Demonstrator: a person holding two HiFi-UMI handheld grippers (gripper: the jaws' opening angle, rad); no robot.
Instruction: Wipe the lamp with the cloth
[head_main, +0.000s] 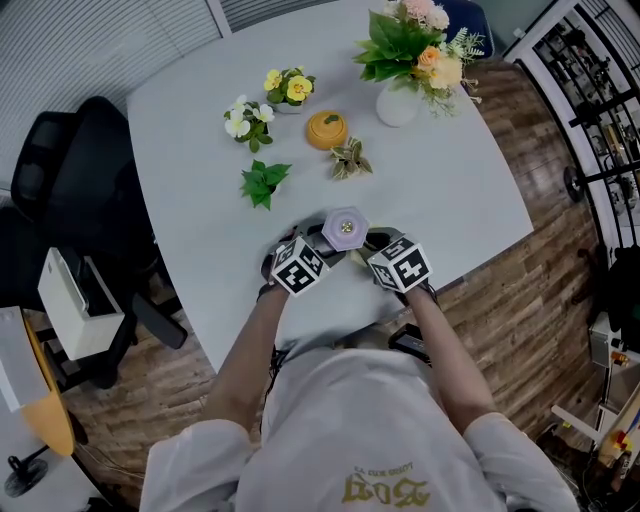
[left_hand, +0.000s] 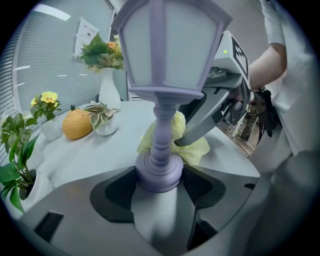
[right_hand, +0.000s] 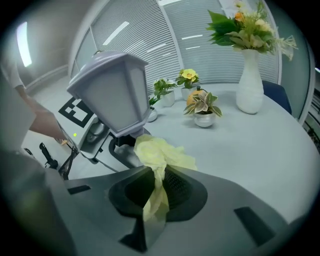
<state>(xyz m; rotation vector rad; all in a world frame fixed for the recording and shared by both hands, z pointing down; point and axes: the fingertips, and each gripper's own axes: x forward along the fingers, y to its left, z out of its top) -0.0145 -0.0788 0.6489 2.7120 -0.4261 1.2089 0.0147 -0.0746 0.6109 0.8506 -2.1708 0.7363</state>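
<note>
A small lilac lantern-shaped lamp (head_main: 345, 229) stands near the table's front edge. My left gripper (left_hand: 159, 175) is shut on the lamp's round base (left_hand: 159, 169), with the lamp head (left_hand: 170, 47) towering above. My right gripper (right_hand: 157, 187) is shut on a pale yellow cloth (right_hand: 157, 157), which it presses against the lamp (right_hand: 114, 92) just under the head. In the left gripper view the cloth (left_hand: 192, 147) bunches behind the lamp's stem, with the right gripper's fingers (left_hand: 205, 122) on it. In the head view both grippers (head_main: 300, 266) (head_main: 400, 265) flank the lamp.
On the pale table (head_main: 450, 190) farther back stand a white vase of flowers (head_main: 400, 100), an orange pumpkin-like ornament (head_main: 327, 129), small potted plants (head_main: 263, 183) (head_main: 350, 158) and yellow and white flower pots (head_main: 287, 88) (head_main: 246, 120). A black office chair (head_main: 80, 170) is at left.
</note>
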